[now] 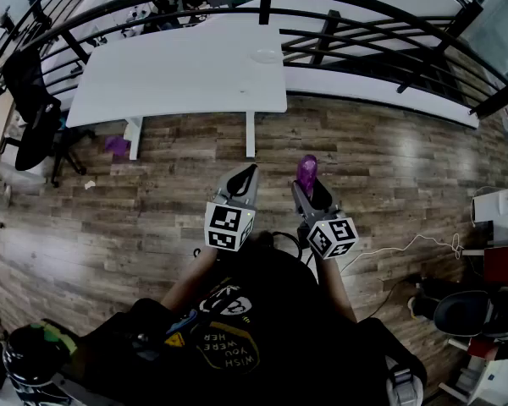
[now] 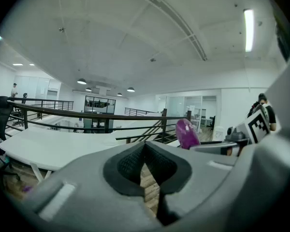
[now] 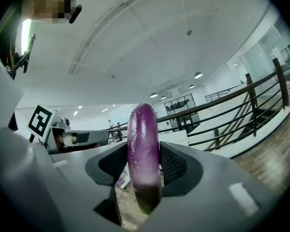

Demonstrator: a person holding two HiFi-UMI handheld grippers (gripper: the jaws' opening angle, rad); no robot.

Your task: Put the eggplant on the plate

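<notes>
2 grippers hung over the floor point(image 1: 389, 167): left gripper point(image 1: 249, 176) closed, empty; right gripper point(image 1: 310, 194) clamped on the eggplant point(image 1: 306, 170), its long axis upright. The plate point(image 1: 267, 56) lay well ahead on the counter point(image 1: 178, 74), slightly left of the eggplant.

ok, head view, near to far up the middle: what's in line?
Person's black shirt → right gripper, shut on the eggplant → wooden floor → white table → plate on it → black railing.
</notes>
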